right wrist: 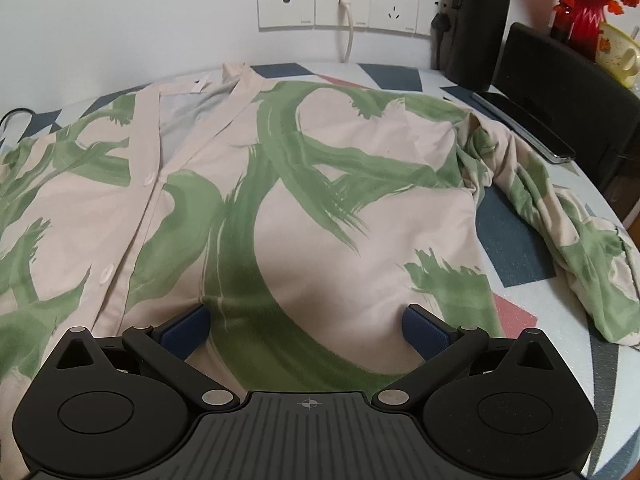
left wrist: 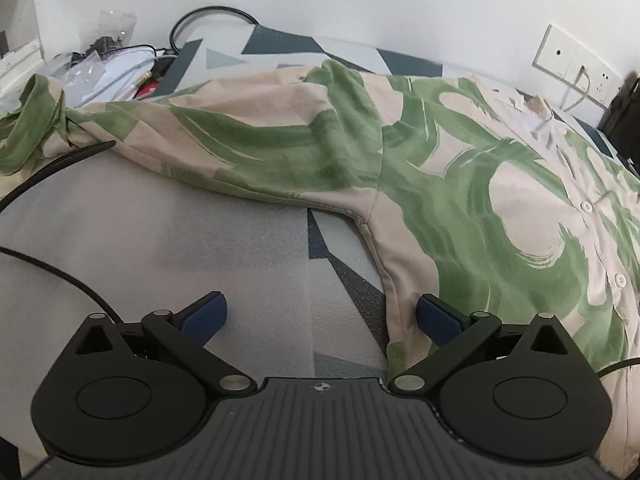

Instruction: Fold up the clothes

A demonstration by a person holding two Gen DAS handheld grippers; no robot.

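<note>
A beige button-up shirt with green brush strokes lies spread face up on the patterned table cover. In the left wrist view its left sleeve stretches out to the left, crumpled at the cuff. My left gripper stands open over the shirt's side seam near the hem, its right pad above cloth, its left pad above bare cover. In the right wrist view my right gripper hovers open above the shirt's front panel, nothing pinched between its pads. The right sleeve lies bunched at the right.
Black cables cross the cover at the left, near a clutter of bags and boxes. A phone, a black chair back, a dark bottle and a yellow cup stand at the right. Wall sockets sit behind.
</note>
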